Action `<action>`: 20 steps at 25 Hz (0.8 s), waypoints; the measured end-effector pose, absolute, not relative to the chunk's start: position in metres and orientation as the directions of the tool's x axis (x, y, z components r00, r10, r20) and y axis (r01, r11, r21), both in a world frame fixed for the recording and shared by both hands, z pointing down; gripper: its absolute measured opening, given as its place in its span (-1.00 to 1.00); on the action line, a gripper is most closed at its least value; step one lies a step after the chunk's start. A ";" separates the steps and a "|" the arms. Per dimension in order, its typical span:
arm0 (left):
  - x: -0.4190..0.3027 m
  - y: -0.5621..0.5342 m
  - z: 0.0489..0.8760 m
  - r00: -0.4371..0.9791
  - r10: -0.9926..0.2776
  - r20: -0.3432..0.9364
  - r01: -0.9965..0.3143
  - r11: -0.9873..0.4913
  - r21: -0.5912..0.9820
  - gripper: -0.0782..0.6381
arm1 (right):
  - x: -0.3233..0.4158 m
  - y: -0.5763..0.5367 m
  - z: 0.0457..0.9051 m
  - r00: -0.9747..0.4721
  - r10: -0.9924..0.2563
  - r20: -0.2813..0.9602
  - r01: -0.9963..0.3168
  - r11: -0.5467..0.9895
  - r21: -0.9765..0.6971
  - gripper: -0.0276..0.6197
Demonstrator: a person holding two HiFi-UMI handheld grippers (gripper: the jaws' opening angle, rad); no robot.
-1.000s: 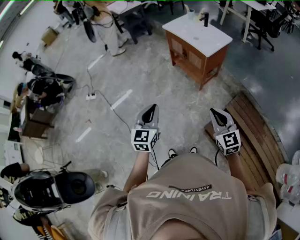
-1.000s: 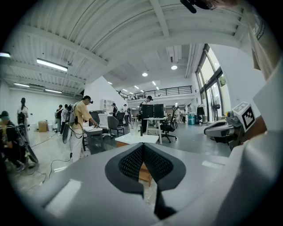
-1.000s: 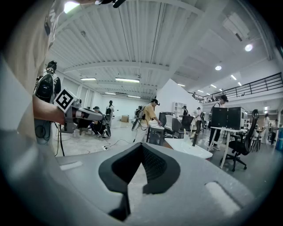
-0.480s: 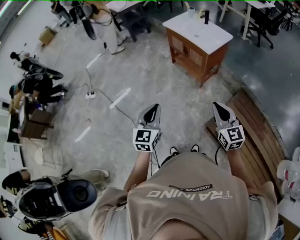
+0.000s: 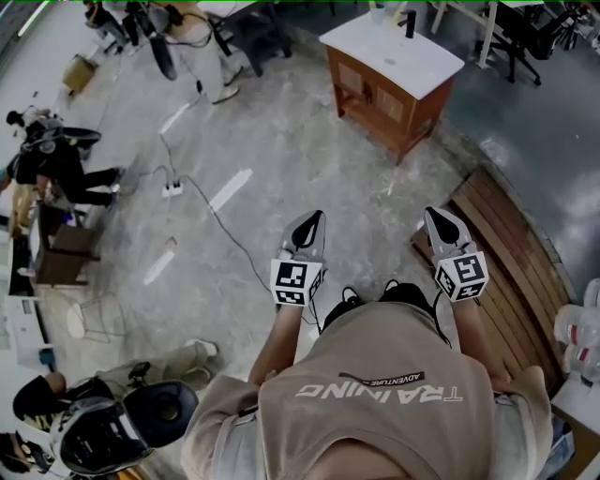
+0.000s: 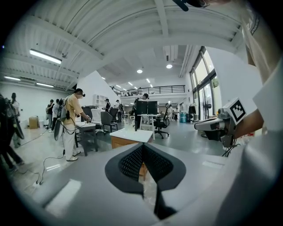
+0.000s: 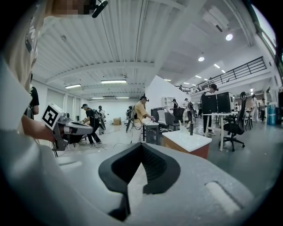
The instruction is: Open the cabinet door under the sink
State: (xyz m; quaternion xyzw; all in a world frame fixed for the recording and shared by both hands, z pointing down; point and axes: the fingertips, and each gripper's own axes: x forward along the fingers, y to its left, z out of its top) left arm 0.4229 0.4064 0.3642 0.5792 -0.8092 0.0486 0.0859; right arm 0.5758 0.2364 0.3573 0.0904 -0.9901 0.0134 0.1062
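Observation:
The sink cabinet (image 5: 380, 101) stands far ahead on the floor: brown wood, white top, a dark faucet (image 5: 409, 21) at its back. Its panelled doors look closed. Both grippers are held in front of the person's chest, well short of the cabinet. My left gripper (image 5: 308, 223) is shut, its jaws meeting in a point with nothing between them. So is my right gripper (image 5: 439, 221). The left gripper view shows the cabinet (image 6: 125, 138) just beyond the closed left gripper (image 6: 142, 146). In the right gripper view the cabinet (image 7: 189, 144) lies right of the closed right gripper (image 7: 141, 145).
A slatted wooden platform (image 5: 511, 255) lies on the floor at the right. A cable runs to a power strip (image 5: 172, 189) at the left. Several people, desks (image 5: 248, 23) and chairs stand around the hall. A person with a helmet (image 5: 94, 433) is at lower left.
The view has moved forward a little: the cabinet sits slightly higher and floor items have slid down the frame. Both grippers stay shut in front of the body.

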 end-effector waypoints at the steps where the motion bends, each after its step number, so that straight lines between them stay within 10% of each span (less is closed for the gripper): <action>1: 0.422 0.407 0.367 -0.310 -0.928 0.205 -0.946 0.322 0.028 -0.73 | 0.572 0.240 0.358 -0.961 -0.172 0.217 -0.178 0.984 -0.006 -0.91; 20: 0.344 0.314 0.366 -0.329 -0.915 0.234 -0.939 0.343 0.018 -0.73 | 0.472 0.169 0.402 -0.960 -0.124 0.252 -0.130 0.992 -0.006 -0.91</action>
